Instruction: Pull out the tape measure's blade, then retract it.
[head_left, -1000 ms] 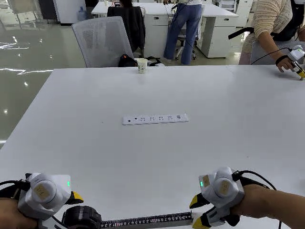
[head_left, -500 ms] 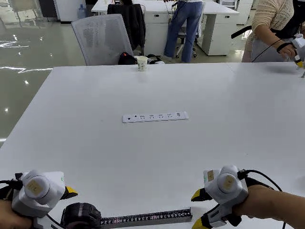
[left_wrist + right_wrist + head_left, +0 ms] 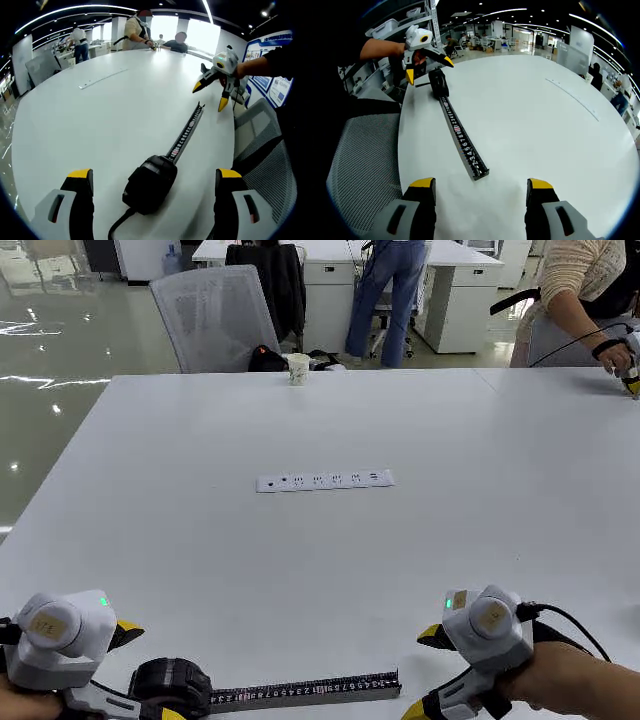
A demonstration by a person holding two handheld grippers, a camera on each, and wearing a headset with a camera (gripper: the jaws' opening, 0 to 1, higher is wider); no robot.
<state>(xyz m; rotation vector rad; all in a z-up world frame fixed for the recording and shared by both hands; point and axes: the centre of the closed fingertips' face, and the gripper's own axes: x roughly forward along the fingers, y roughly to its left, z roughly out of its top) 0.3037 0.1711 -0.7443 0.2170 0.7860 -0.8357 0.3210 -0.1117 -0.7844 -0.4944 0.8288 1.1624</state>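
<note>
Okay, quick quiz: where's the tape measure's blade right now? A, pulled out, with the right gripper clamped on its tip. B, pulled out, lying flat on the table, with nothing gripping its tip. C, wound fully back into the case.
B: the blade lies extended flat on the table from the case, and its tip sits just ahead of the right gripper, whose jaws stand open, clear of it.

Tape measure case (image 3: 172, 685) sat at the near left edge of the surface (image 3: 450, 440), between the jaws of the left hand-held gripper (image 3: 154, 176). Blade (image 3: 305, 692) lay flat, running right along the near edge. Right hand-held gripper (image 3: 421, 671) was just past the blade tip, apart from it. Power strip (image 3: 325, 481) lay mid-surface, paper cup (image 3: 298, 370) at the far edge, chair (image 3: 215, 320) behind it.
</note>
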